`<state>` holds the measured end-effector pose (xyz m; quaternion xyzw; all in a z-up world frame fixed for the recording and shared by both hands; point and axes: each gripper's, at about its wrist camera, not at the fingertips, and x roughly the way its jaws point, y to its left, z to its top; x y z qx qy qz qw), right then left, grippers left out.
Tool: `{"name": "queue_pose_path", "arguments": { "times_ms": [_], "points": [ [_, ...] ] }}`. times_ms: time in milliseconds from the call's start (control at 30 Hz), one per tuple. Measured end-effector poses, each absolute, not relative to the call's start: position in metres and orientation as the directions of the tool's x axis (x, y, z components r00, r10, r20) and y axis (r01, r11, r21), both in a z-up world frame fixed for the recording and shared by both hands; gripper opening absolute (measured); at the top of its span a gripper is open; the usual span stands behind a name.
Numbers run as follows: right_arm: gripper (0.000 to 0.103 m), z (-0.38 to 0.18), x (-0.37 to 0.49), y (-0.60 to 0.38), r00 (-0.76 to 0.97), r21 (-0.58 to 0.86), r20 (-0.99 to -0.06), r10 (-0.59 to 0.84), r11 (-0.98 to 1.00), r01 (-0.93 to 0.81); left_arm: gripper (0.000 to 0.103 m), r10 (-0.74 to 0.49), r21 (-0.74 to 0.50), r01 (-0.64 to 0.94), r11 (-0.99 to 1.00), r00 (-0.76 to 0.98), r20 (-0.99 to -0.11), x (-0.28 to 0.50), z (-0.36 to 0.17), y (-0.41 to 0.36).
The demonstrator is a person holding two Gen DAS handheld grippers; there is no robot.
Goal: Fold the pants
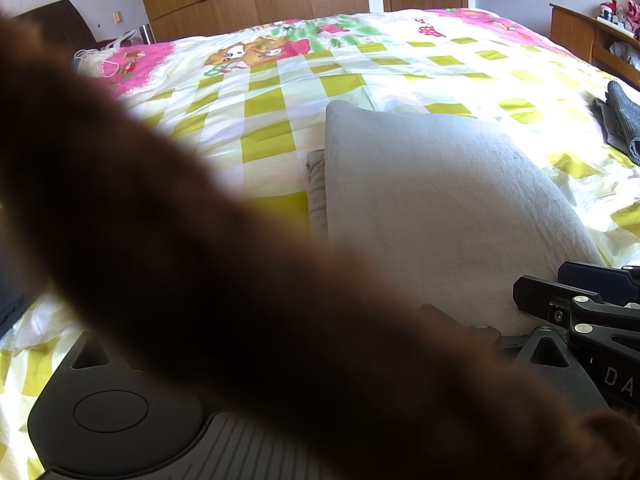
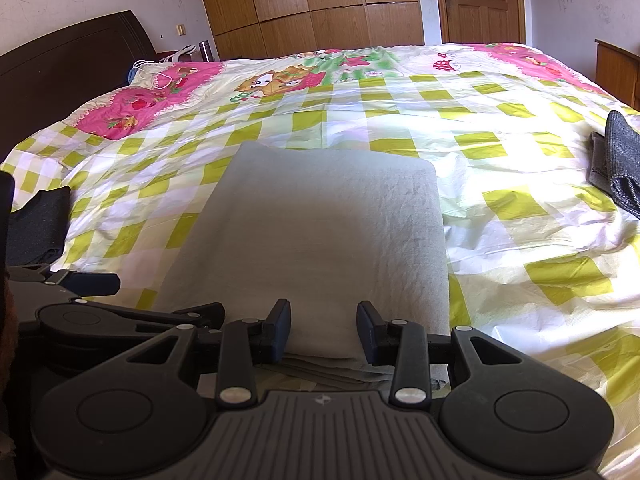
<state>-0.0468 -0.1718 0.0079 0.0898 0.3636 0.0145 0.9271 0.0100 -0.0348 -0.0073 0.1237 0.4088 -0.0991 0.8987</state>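
A: Where are the pants [image 2: 320, 236]?

B: Folded into a grey block on the bed [image 2: 520, 152], over the green-checked part of the cover. The layered edges lie at the near end, right under the right gripper [image 2: 323, 330].

A: And that gripper, is it on the cloth?

B: Its two fingers stand apart with the near edge of the pants between them. I cannot tell whether the pads [image 2: 280, 330] touch the fabric; they are not pressed together on it.

A: The left gripper?

B: In the right wrist view only a part of it [image 2: 92, 284] shows, just left of the pants, low over the bed. In its own view a blurred brown thing [image 1: 200, 260] covers most of the frame, fingers included, so I cannot tell whether they are apart or together.

A: What else lies near the pants?

B: A dark grey garment [image 2: 620, 160] well to their right, at the bed's edge. A black cloth [image 2: 38, 220] to their left. Beyond the pants, past the pink border of the cover, stands a wooden wardrobe [image 2: 312, 4], with a door [image 2: 480, 0] to its right.
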Motion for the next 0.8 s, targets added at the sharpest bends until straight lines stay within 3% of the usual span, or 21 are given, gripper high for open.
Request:
{"name": "queue_pose_path", "arguments": {
  "times_ms": [800],
  "points": [
    [0.05,0.0078,-0.0469,-0.1723,0.736,0.177,-0.671,0.092,0.983,0.038,0.102,-0.082,0.132,0.278,0.952,0.642,-0.763,0.01,-0.0089,-0.0335]
  ]
}}
